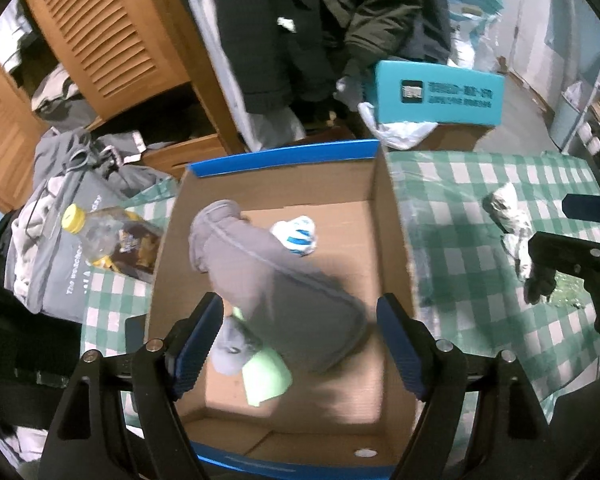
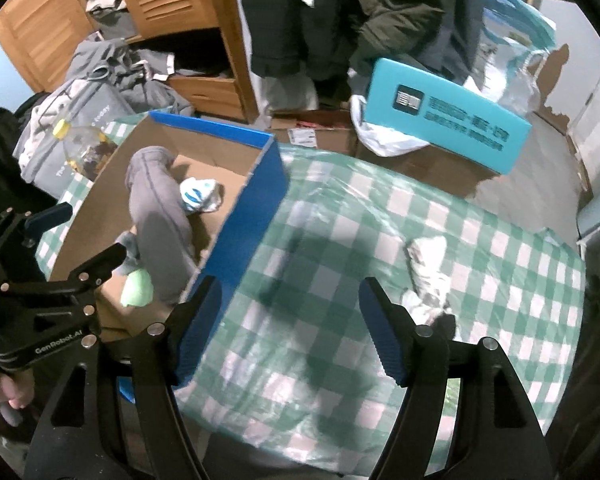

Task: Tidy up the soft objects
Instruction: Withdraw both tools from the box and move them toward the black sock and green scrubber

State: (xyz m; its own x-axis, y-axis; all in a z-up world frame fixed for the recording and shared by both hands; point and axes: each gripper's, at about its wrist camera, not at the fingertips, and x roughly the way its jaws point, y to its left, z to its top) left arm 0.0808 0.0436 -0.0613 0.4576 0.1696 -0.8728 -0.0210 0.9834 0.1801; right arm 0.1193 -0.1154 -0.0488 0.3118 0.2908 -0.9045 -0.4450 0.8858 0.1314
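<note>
- Now both grippers, left gripper (image 1: 300, 344) and right gripper (image 2: 290, 330), gape empty; right's jaws widening
- patterned cloth (image 2: 428, 276) near the table's (image 2: 340, 380) right edge may slide off if nudged

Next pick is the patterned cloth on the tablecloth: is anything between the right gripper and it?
Nothing visible. The right gripper is open and empty over bare tablecloth, and the cloth lies just past its right finger. The box stands on the other side, left of the gripper.
</note>
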